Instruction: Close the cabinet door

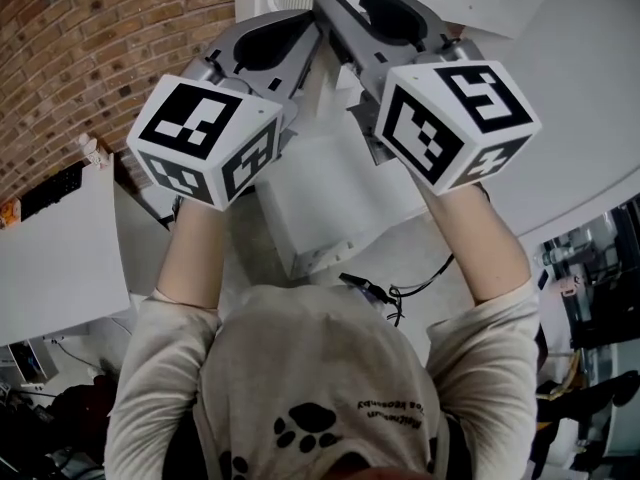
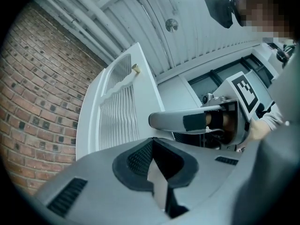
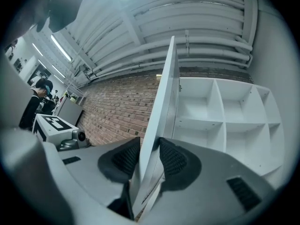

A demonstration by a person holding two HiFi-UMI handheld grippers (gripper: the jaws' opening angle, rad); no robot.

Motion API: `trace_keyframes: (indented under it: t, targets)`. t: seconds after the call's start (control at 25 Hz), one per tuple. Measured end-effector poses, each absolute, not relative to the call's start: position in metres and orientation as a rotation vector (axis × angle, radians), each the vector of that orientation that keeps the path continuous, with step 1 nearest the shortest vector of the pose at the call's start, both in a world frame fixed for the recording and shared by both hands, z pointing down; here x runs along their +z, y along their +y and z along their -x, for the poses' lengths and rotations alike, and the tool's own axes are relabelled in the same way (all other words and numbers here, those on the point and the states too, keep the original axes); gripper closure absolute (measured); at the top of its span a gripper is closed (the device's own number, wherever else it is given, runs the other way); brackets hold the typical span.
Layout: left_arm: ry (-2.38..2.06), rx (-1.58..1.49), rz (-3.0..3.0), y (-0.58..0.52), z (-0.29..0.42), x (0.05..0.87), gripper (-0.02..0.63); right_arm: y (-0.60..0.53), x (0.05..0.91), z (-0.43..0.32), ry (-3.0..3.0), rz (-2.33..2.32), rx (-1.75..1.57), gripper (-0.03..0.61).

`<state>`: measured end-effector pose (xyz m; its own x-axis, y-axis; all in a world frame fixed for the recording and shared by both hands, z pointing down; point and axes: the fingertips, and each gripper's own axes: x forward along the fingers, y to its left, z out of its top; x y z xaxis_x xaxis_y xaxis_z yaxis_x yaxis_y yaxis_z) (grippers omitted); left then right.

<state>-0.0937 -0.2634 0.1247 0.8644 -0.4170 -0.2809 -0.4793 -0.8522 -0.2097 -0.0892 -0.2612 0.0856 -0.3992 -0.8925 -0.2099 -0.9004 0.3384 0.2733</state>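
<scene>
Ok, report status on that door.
Right gripper clamped on door edge. Left gripper shut, alongside. Door open, shelves exposed. Nothing seen in the way.

- The cabinet door stands edge-on between the right gripper's jaws, with one pad against each face.
- The cabinet and its compartments lie to the right of the door.
- A brick wall stands behind, to the door's left.
- The left gripper, jaws together, sits just left of the right gripper, in front of the door's outer face.
- A knob sits on that face near its far edge.
</scene>
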Motion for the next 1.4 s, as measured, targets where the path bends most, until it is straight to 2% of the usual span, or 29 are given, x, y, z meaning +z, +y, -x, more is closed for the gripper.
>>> trace_keyframes:
  t: [0.6,1.4]
  targets:
    - [0.609,0.302,2.795,-0.268,0.045,0.135,0.606,-0.271,0.088,0.028,2.558,1.769,0.471,0.471]
    - [0.747,0.277,2.708,-0.297,-0.045,0.132,0.606,-0.319,0.090,-0.075,2.721,1.508,0.351,0.477]
